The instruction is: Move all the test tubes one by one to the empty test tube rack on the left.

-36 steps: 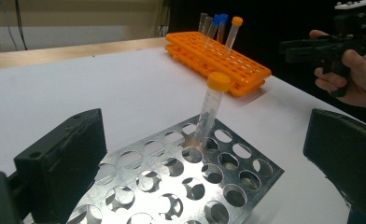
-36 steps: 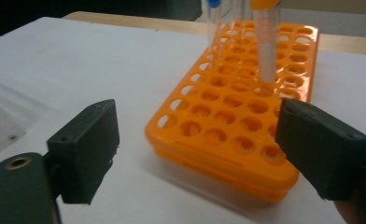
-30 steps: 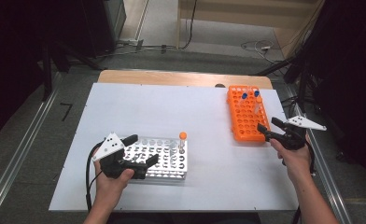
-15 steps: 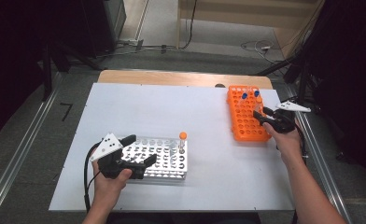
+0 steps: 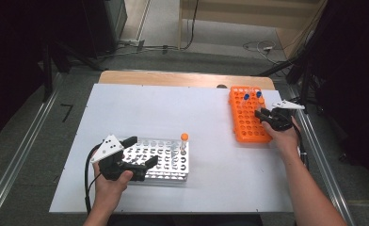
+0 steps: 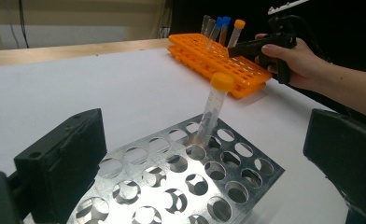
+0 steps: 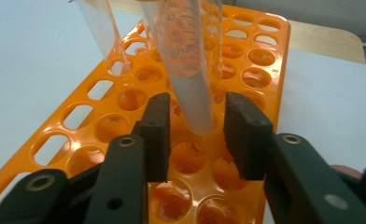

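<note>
A white rectangular table top [image 5: 173,113] is seen from above, with a perforated metal tube rack [image 5: 166,160] placed near its front edge, left of centre. One orange-capped clear tube [image 5: 184,142] is stood in a hole at the far right corner of that rack. An orange plastic tube rack [image 5: 247,122] is set well apart from it, at the right edge toward the back. Several capped tubes [image 5: 253,96] are held upright in the far end of this rack. The left gripper [image 5: 138,157] is positioned over the near left part of the metal rack, the right gripper [image 5: 263,114] at the right side of the orange rack, around a clear tube [image 7: 183,70] standing in it.
</note>
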A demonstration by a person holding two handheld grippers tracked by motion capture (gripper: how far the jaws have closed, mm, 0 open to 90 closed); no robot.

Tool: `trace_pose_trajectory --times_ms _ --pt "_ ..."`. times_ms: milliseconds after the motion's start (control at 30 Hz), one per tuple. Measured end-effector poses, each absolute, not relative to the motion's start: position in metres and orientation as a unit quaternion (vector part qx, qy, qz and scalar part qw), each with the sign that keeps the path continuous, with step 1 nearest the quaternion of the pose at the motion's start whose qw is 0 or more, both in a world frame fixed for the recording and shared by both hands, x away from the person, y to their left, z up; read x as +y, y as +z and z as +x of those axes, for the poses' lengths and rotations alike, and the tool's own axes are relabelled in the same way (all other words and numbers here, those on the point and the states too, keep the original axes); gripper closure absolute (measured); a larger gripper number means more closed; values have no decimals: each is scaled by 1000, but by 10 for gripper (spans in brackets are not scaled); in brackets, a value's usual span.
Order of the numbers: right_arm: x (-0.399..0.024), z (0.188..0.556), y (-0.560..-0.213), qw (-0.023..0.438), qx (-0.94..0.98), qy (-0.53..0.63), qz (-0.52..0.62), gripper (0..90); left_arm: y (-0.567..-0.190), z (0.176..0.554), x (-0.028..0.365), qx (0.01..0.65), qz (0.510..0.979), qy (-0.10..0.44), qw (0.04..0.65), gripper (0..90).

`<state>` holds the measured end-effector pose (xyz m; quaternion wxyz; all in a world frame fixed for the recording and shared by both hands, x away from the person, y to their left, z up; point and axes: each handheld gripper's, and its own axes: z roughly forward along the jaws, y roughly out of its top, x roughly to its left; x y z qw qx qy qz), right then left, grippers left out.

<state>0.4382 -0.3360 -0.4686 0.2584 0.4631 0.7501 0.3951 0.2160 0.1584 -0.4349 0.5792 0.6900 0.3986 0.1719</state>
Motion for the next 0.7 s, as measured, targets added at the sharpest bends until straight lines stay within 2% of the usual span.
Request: trace_pose_trajectory --times_ms 233,700 --pt "-335 441 -471 268 744 402 463 712 -435 217 158 400 688 171 581 0" --pt "-339 432 -458 283 731 423 454 730 -435 216 157 398 691 171 579 0"
